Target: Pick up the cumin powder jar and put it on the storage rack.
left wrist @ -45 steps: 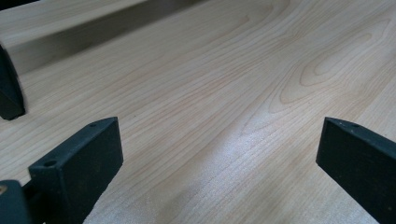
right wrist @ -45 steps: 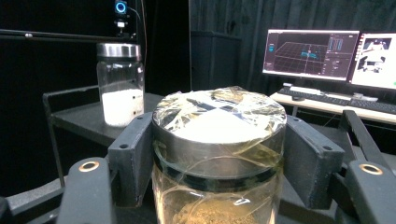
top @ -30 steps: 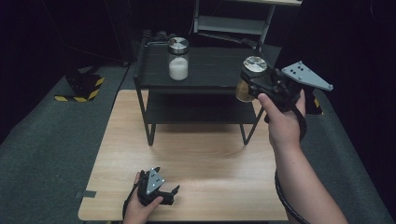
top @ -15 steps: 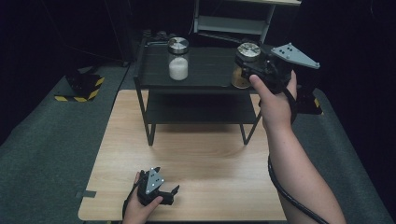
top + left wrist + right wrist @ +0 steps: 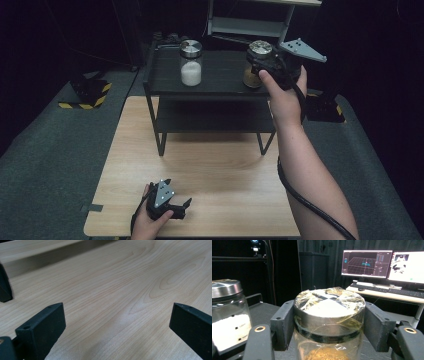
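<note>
A glass jar of brown grains [image 5: 253, 75] with a taped metal lid [image 5: 329, 305] is at the right end of the black shelf's top tier [image 5: 220, 75]. My right gripper [image 5: 261, 61] is shut on that jar, one jaw on each side of the lid. I cannot tell whether the jar's base touches the shelf. A second jar with white powder [image 5: 190, 64] stands upright to its left, also seen as the white-powder jar [image 5: 227, 315]. My left gripper [image 5: 179, 196] rests low on the wooden table [image 5: 220, 175] near its front edge, open, with bare wood between its jaws [image 5: 117, 325].
The black shelf has a lower tier [image 5: 210, 117] and thin legs [image 5: 161, 145] standing on the table's far half. A shelf foot [image 5: 4, 287] is near the left gripper. Monitors [image 5: 367, 263] and a keyboard sit on a desk behind. Dark carpet surrounds the table.
My right gripper has carried the brown-grain jar left and farther away, from beyond the shelf's right edge to over its top tier. The left gripper has stayed still.
</note>
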Demonstrator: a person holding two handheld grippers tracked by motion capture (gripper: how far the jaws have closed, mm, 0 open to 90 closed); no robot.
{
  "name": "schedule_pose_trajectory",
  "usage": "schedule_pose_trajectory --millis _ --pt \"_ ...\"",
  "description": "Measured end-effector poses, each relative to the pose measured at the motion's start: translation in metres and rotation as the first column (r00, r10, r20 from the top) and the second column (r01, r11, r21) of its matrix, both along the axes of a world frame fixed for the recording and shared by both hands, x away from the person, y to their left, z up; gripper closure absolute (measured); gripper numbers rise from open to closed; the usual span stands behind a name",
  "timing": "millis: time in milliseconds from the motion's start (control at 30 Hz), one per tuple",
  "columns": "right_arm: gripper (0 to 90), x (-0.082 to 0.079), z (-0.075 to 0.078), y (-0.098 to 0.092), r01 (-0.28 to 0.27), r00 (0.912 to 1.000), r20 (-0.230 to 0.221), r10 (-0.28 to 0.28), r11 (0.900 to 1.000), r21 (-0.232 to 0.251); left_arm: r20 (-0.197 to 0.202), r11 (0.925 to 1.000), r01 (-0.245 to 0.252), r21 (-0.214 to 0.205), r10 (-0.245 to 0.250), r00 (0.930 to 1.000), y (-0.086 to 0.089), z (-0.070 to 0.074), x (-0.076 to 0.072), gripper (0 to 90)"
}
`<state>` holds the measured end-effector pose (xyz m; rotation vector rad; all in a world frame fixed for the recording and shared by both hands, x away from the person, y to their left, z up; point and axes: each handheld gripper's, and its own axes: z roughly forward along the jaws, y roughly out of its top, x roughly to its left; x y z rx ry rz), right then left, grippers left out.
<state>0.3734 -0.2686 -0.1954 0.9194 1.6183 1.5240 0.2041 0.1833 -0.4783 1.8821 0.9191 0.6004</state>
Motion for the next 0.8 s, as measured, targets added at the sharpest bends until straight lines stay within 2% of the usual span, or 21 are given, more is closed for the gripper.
schedule_pose_trajectory --millis 300,800 --pt "33.3 0.012 -0.001 0.006 0.002 0.9999 -0.015 -0.002 1.0 0.007 -0.004 1.0 0.0 -0.005 0.0 1.0 0.001 0.0 0.001 0.9" --pt "32.9 0.013 -0.006 0.006 0.003 1.0 -0.006 -0.002 0.9999 0.013 -0.003 1.0 0.003 -0.003 -0.003 1.0 0.001 0.0 0.0 0.9"
